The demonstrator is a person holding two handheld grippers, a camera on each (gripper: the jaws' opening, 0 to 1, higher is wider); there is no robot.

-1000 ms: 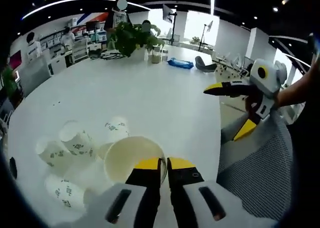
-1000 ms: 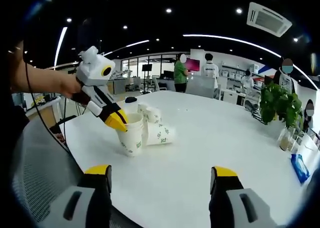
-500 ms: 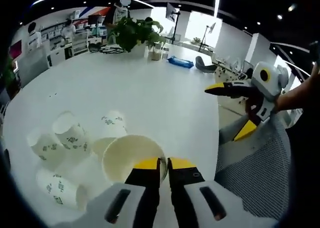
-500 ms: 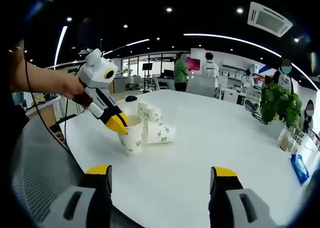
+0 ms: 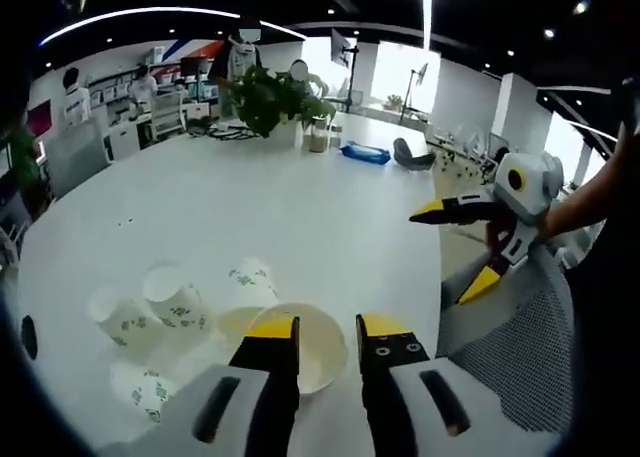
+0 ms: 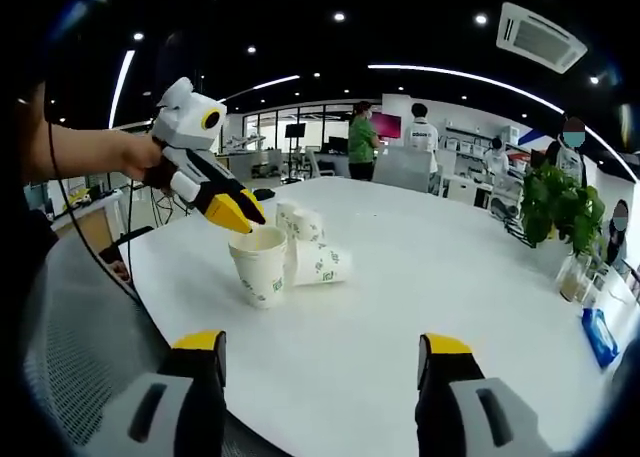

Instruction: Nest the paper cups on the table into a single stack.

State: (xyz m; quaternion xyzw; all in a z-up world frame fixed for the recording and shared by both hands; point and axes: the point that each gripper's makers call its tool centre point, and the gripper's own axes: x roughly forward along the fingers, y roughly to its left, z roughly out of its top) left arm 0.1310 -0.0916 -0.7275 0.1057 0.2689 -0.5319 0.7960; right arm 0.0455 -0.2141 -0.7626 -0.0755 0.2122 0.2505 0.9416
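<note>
An upright white paper cup (image 5: 305,345) with green print stands near the table's edge, just beneath my left gripper (image 5: 328,329), whose jaws are open and hold nothing. Several more cups lie tipped to its left, such as one cup (image 5: 172,297) and another (image 5: 252,277). In the right gripper view the left gripper (image 6: 240,213) hovers just above the upright cup's (image 6: 258,269) rim, with lying cups (image 6: 322,266) behind it. My right gripper (image 6: 320,345) is open and empty, well short of the cups; it also hangs open beyond the table edge (image 5: 450,252).
The big white table (image 5: 280,197) carries a potted plant (image 5: 272,95) and a blue packet (image 5: 362,154) at its far end. A grey mesh chair back (image 5: 510,347) sits close by the table's edge. People stand in the office behind.
My left gripper has opened, let go of the upright cup's rim and risen slightly above it. The right gripper has stayed open and almost still.
</note>
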